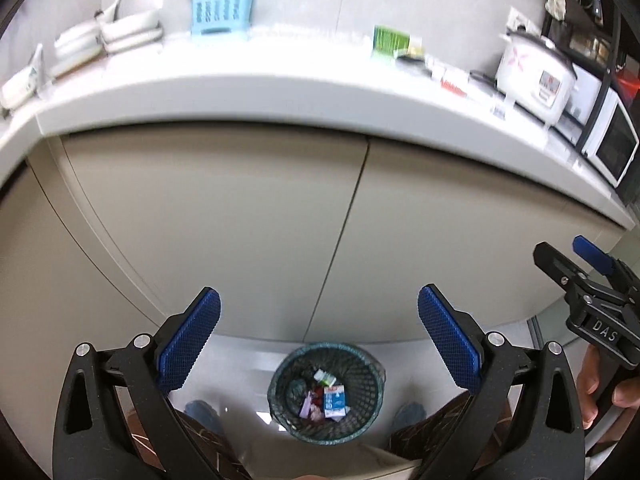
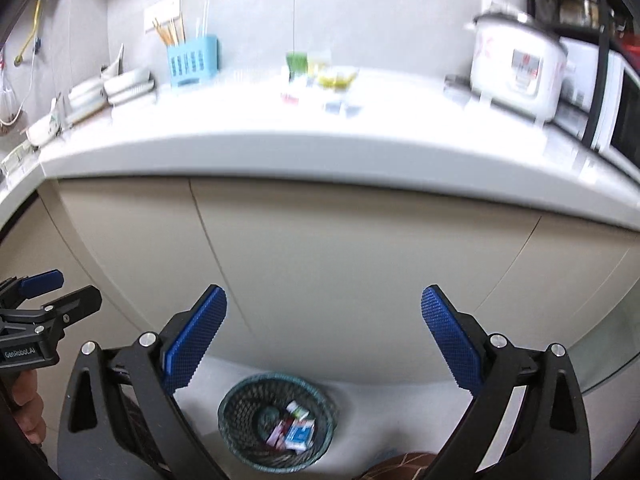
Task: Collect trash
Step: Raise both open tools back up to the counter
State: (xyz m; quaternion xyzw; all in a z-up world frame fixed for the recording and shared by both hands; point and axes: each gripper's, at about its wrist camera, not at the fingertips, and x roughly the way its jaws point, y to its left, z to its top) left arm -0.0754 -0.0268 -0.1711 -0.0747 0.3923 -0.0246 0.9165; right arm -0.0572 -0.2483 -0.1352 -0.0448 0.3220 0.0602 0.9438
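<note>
Both grippers, left [image 1: 319, 334] and right [image 2: 324, 334], stand spread wide with nothing between the pads. Below them on the floor, the mesh bin [image 1: 280, 384] holds cartons [image 1: 334, 400]. Farther off, more wrappers [image 2: 336, 78] lie on the counter [image 2: 240, 148].

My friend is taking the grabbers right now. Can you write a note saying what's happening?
Left hand-held gripper: open, empty.
Right hand-held gripper: open, empty.
Trash basket sits on the floor by the cabinet, with several small cartons and wrappers already inside.
Left to do: small packets remain on the countertop, blurred; those look like the next trash to collect.
</note>
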